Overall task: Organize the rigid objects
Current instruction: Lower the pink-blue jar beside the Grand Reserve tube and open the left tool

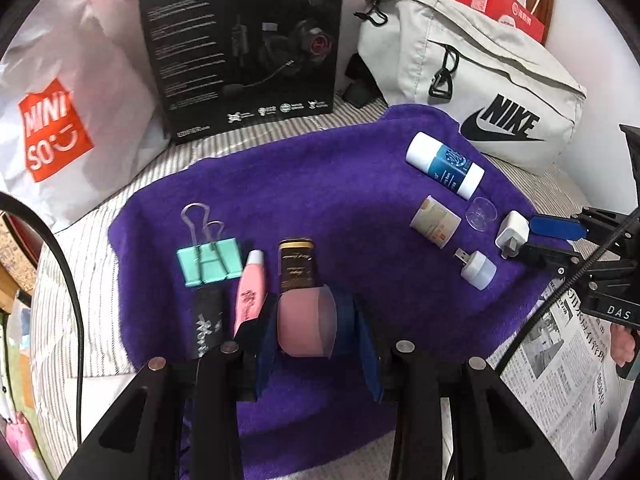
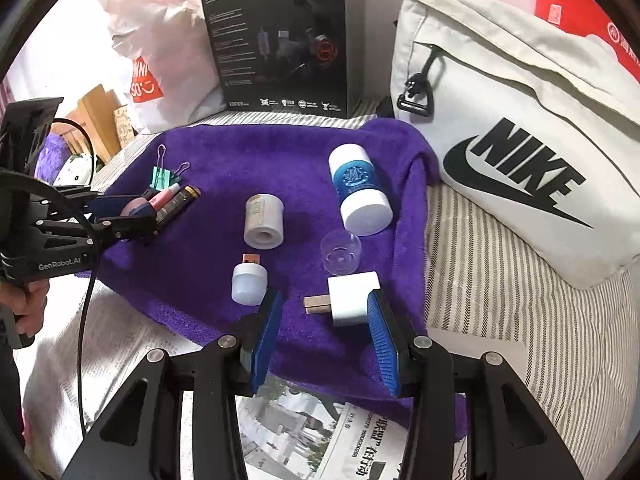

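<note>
Sorting about half done: left gripper [image 1: 316, 332] pinching pink round cap [image 1: 306, 326] at six o'clock beside neat row of mint binder clip [image 1: 210, 266], pink tube [image 1: 250, 290] and dark gold-capped bottle [image 1: 297, 266]; right gripper [image 2: 324, 316] spread around white square charger plug [image 2: 352, 298], five loose pieces left at three o'clock on purple towel [image 1: 320, 184].

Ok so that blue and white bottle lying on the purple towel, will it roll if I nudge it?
Probably. The blue and white bottle is a smooth cylinder lying on its side, so a sideways push should roll it, though the plush purple towel would likely slow it. It looks like rigid plastic, so squeezing shouldn't deform it.
</note>
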A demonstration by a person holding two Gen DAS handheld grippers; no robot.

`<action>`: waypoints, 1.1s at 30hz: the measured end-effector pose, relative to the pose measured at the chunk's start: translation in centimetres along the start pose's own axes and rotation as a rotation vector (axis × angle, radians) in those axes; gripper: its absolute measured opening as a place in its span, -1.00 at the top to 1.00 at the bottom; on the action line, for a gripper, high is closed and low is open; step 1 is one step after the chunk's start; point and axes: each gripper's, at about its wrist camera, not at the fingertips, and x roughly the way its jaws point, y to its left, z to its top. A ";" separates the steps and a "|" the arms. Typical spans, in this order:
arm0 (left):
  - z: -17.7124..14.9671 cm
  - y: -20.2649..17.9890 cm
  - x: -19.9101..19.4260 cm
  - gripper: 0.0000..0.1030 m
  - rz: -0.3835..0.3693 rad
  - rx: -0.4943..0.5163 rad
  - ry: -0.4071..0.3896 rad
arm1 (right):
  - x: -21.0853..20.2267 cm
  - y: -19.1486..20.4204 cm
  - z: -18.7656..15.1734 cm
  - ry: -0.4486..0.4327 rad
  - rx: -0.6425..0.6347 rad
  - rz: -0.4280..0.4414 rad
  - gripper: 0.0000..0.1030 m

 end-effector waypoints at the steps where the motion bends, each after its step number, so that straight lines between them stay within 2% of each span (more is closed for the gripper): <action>1: 0.1 -0.1 0.2 0.32 0.000 0.004 0.003 | 0.0 0.0 0.0 0.000 -0.001 -0.001 0.14; 25: 2.3 -2.2 3.0 0.32 -0.008 0.085 0.034 | -0.9 -0.4 -1.0 -0.006 -0.002 0.004 0.13; 33: 2.1 -2.5 3.7 0.32 0.002 0.108 0.051 | -1.0 -0.4 -1.0 -0.004 -0.008 0.000 0.13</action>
